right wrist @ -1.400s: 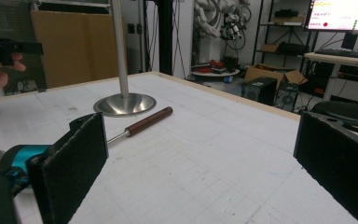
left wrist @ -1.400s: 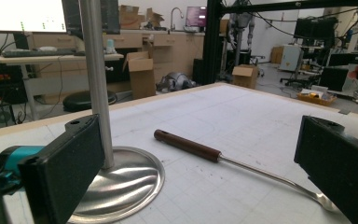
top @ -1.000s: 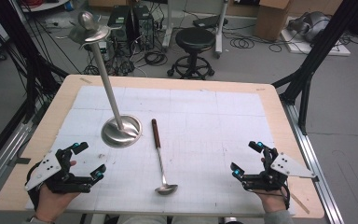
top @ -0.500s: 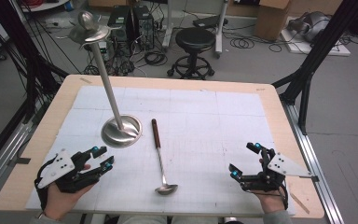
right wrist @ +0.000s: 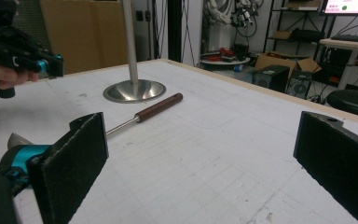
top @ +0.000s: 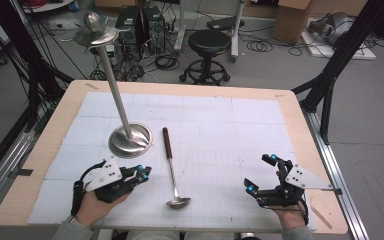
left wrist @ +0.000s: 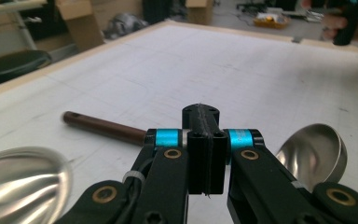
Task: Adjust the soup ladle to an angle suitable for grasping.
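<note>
There are two grippers, one ladle and one metal stand on the table (top: 290, 107). The left gripper (top: 142, 172) sits near the front edge of the table, just left of the ladle (top: 172, 170). Its jaws have just been closing, and in the left gripper view the two black pads are pressed flat together with nothing between them. The ladle lies flat on the white mat in the middle of the table. It has one dark brown handle that points to the far side and one shiny round bowl that points to the person. In the left gripper view the bowl of the ladle (left wrist: 312, 151) shows just past the shut jaws on the right. The right gripper (top: 262, 174) is at the front right of the table, well apart from the ladle. Its two jaws stand wide open and hold nothing. The metal stand (top: 130, 140) has one round base and one tall thin pole, and it stands just left of the ladle's handle.
</note>
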Demonstrator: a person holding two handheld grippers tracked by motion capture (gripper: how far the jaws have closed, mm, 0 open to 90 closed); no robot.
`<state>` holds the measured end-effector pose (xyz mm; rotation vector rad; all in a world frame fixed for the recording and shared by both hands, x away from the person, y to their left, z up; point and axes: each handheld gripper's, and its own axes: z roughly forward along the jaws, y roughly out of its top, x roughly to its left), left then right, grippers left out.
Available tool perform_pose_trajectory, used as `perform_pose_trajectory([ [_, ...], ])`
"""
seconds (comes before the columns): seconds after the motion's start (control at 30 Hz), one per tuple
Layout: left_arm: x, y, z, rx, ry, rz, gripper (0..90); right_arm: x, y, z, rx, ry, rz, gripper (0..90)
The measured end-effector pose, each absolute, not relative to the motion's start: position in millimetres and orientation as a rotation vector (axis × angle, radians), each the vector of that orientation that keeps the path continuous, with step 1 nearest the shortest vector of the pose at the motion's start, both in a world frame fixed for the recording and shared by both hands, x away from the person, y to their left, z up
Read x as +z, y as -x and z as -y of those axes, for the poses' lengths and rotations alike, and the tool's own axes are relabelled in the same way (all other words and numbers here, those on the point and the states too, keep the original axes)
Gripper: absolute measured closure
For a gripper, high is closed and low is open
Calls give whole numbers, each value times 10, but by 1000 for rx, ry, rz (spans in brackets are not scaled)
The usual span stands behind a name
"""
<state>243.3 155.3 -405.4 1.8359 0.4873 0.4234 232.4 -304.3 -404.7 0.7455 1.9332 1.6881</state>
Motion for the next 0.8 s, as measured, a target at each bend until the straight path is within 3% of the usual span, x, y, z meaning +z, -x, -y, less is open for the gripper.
perform_pose_trajectory([
  [0.27, -4223, -2679, -1111, 383, -1962, -516, 897, -4053, -2324, 3016, 1668, -731, -1963, 17],
  [0.8, -4428, -2917, -895, 301, -2056, -646, 897, -4060, -2334, 2990, 1667, -725, -1984, 17],
])
